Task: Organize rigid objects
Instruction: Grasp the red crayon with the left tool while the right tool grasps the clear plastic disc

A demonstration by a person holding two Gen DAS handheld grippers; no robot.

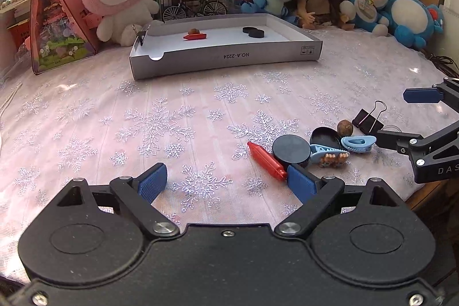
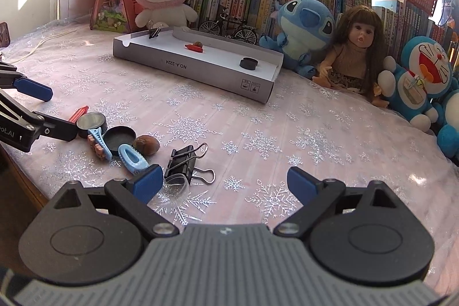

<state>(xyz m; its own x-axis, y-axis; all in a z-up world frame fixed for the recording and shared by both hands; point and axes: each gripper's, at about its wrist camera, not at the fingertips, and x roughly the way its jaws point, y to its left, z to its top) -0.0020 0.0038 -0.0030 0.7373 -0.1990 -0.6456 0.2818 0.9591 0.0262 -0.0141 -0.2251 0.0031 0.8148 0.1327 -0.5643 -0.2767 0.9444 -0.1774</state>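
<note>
A heap of small things lies on the snowflake cloth: a red crayon [image 1: 266, 161], a black puck [image 1: 291, 152], a black lid [image 1: 325, 138], a walnut [image 1: 344, 128], blue hair clips [image 1: 358, 144] and a black binder clip [image 1: 368, 119]. My left gripper [image 1: 226, 182] is open and empty, its right pad beside the crayon's end. My right gripper [image 2: 223, 182] is open too. The binder clip [image 2: 186, 165] and a clear plastic ring [image 2: 175, 187] lie just ahead of its left pad. The grey box tray [image 1: 223, 59] at the back holds a red piece, a walnut, two black pucks and a clip.
Plush toys, a doll [image 2: 355, 53], a model bicycle [image 1: 195, 7] and a row of books line the back. A pink triangular case [image 1: 57, 22] stands at the left. The table's wooden edge [image 2: 25, 177] runs close beside the heap.
</note>
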